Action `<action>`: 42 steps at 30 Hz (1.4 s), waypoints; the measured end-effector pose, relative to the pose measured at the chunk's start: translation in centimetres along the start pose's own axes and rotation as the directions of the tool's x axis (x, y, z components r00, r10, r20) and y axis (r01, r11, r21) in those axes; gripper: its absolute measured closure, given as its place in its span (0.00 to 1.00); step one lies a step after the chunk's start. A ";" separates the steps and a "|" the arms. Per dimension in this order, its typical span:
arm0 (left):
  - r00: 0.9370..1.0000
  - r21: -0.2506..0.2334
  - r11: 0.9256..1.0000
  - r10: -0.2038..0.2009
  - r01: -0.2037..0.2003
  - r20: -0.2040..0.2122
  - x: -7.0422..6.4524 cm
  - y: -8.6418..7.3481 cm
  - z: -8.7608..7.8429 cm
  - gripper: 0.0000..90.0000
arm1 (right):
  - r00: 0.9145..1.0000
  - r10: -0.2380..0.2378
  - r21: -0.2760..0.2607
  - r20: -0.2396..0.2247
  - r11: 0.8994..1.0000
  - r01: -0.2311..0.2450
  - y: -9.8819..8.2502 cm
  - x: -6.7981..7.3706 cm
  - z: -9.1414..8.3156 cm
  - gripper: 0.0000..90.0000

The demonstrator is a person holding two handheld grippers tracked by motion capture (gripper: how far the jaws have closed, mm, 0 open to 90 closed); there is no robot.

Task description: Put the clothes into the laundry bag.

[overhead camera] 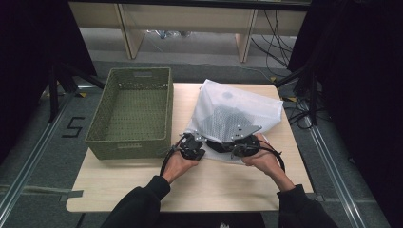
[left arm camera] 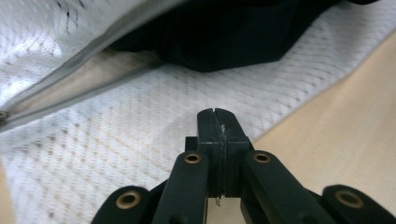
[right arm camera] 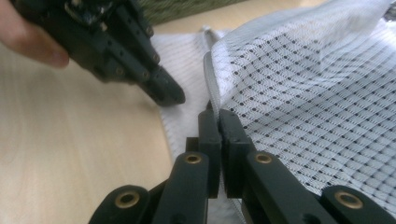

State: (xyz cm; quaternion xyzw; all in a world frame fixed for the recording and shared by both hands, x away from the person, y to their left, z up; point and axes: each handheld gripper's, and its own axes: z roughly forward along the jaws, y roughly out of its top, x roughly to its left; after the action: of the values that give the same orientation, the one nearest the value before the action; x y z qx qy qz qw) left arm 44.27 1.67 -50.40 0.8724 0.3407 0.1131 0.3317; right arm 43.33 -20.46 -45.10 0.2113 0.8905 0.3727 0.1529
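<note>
At the table's near edge, my right gripper (right arm camera: 218, 122) pinches the upper lip of the white mesh laundry bag (overhead camera: 237, 111), while my left gripper (left arm camera: 217, 122) clamps the lower layer. The bag lies beside the green basket (overhead camera: 130, 111), dark clothing (left arm camera: 224, 35) inside. I judge uneven pulling could slip the thin mesh free.

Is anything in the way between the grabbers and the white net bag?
Nothing visible. The right gripper is shut on the white mesh bag's raised edge. The left gripper is shut over its bottom layer on the table.
</note>
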 end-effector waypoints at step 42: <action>0.997 -0.010 1.000 0.009 -0.008 0.070 -2.4 -2.2 -1.5 0.99 | 0.990 0.026 0.133 0.136 0.990 -0.044 -1.5 -3.6 5.2 0.99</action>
State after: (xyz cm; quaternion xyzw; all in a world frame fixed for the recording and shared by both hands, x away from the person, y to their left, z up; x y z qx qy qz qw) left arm 40.71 1.97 -50.65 0.8756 0.3246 0.0854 0.3475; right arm 48.30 -20.09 -49.33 0.2612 0.8977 0.2989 0.1910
